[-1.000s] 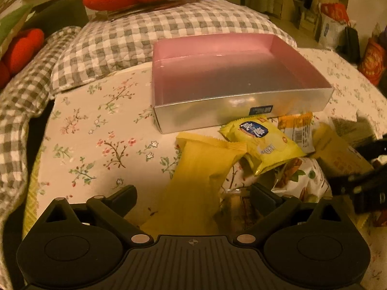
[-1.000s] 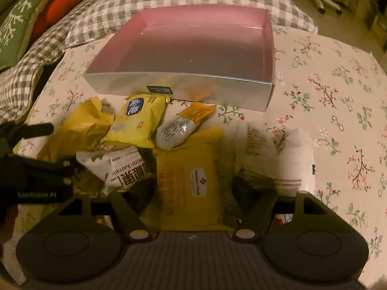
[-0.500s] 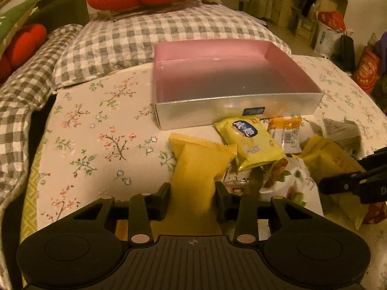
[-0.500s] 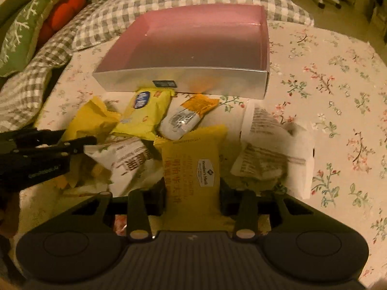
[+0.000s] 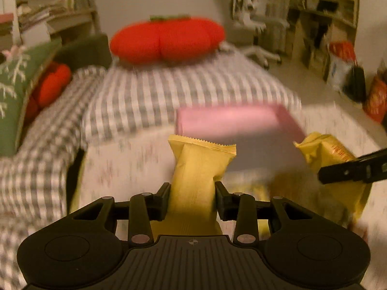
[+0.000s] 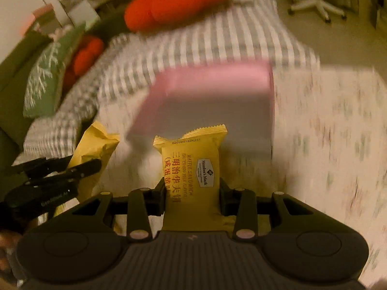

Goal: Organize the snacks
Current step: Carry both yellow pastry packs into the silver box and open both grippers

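Bed w/ flowered sheet [image 5: 116,169] fills the blurred background. Pink box [image 5: 232,123] sits mid-frame, upper centre in right view. Left gripper [image 5: 192,193] clamps a plain yellow packet [image 5: 198,164], bottom centre. Right gripper [image 6: 192,193] clamps a yellow waffle sandwich packet [image 6: 191,166], bottom centre.

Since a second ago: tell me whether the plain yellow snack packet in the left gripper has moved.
Yes. The plain yellow snack packet, clamped in the left gripper, has risen off the bed; its top now overlaps the pink box.
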The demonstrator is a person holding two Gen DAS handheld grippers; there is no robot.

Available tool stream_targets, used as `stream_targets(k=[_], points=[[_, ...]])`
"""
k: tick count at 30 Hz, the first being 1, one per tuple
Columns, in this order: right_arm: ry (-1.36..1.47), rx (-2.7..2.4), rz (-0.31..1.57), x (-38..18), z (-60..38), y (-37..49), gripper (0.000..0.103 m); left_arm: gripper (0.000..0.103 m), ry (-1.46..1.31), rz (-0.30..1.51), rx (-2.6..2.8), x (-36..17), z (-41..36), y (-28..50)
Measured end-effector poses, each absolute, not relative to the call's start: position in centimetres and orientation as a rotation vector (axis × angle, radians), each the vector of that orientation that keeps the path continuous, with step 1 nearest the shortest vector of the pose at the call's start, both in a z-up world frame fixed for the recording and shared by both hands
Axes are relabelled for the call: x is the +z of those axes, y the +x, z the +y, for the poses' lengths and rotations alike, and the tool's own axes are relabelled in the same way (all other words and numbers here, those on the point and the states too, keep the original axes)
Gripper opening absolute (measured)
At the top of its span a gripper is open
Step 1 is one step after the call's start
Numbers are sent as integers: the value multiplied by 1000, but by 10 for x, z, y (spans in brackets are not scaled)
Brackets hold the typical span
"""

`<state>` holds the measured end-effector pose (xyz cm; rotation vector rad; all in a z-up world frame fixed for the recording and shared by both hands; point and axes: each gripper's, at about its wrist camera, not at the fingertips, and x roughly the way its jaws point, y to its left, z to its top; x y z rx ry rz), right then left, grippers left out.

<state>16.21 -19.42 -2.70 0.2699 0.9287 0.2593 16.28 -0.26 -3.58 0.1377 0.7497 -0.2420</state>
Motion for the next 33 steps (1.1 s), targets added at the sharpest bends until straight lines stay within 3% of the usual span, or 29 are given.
stream_targets(k=[5,15,26,31,33], points=[[310,209,875,-10,-202,210,37,36,126,692,-249,-8,-23,212],[430,96,978,-91,-217,262,37,36,58,817,-240,-83,-40,274],[333,58,964,-118,-199,267,38,36,72,814,-225,-108,-37,277],[364,37,929,-103,-208,260,49,39,67,807,-218,-97,-34,274],[375,39,895,-87,-214,253,61,40,39,797,-206,-85,-25,272]])
